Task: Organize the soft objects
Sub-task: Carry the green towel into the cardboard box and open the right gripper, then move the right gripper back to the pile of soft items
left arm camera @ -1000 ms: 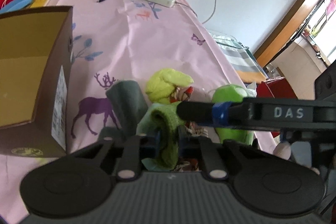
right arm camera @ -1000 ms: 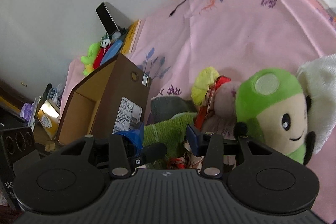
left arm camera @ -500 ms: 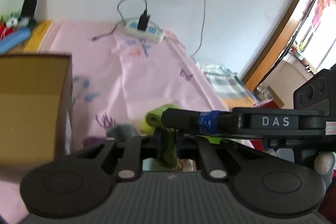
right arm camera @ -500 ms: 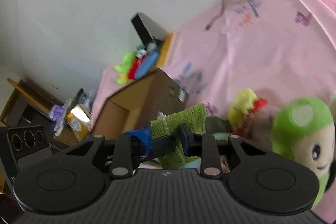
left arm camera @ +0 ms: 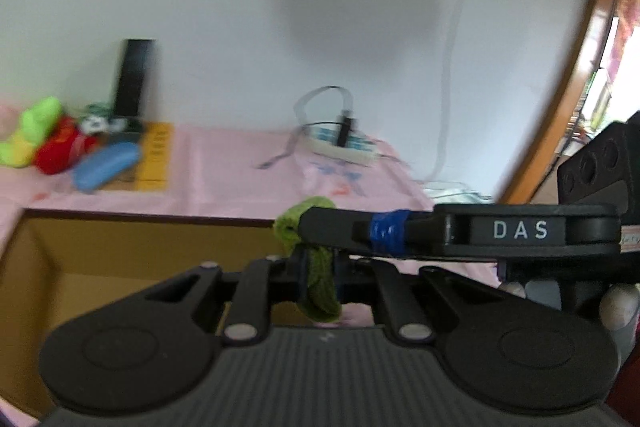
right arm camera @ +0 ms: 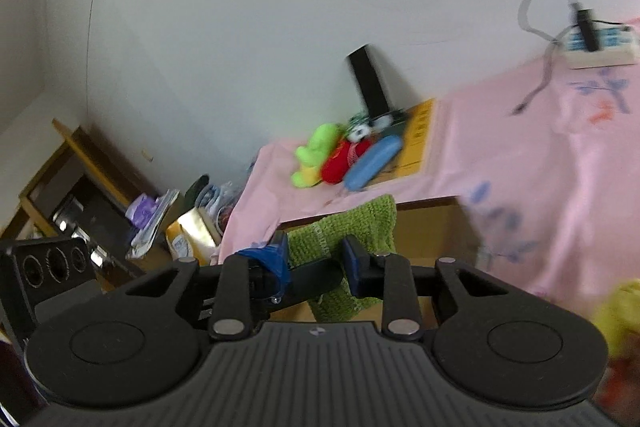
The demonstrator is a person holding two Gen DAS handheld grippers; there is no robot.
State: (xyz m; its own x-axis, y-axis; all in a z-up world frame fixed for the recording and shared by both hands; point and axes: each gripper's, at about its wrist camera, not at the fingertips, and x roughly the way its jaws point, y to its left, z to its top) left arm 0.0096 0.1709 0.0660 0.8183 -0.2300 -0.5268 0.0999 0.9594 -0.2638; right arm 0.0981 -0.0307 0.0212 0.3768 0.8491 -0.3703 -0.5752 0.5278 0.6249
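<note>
The left gripper [left arm camera: 318,277] has its jaws pressed tight on the green cloth [right arm camera: 344,227]. The right gripper [right arm camera: 316,263] has just been closing its jaws, and they now pinch the same cloth. The cloth hangs between both grippers above the open cardboard box [left arm camera: 120,247], near the box's far rim. Behind it the pink-covered table [left arm camera: 240,167] lies bare up to the power strip [left arm camera: 344,149] at the wall edge.

Home bedroom: pink bedsheet [right arm camera: 520,155], plush toys [right arm camera: 316,155], wood doorframe [left arm camera: 576,75] w/ clutter
</note>
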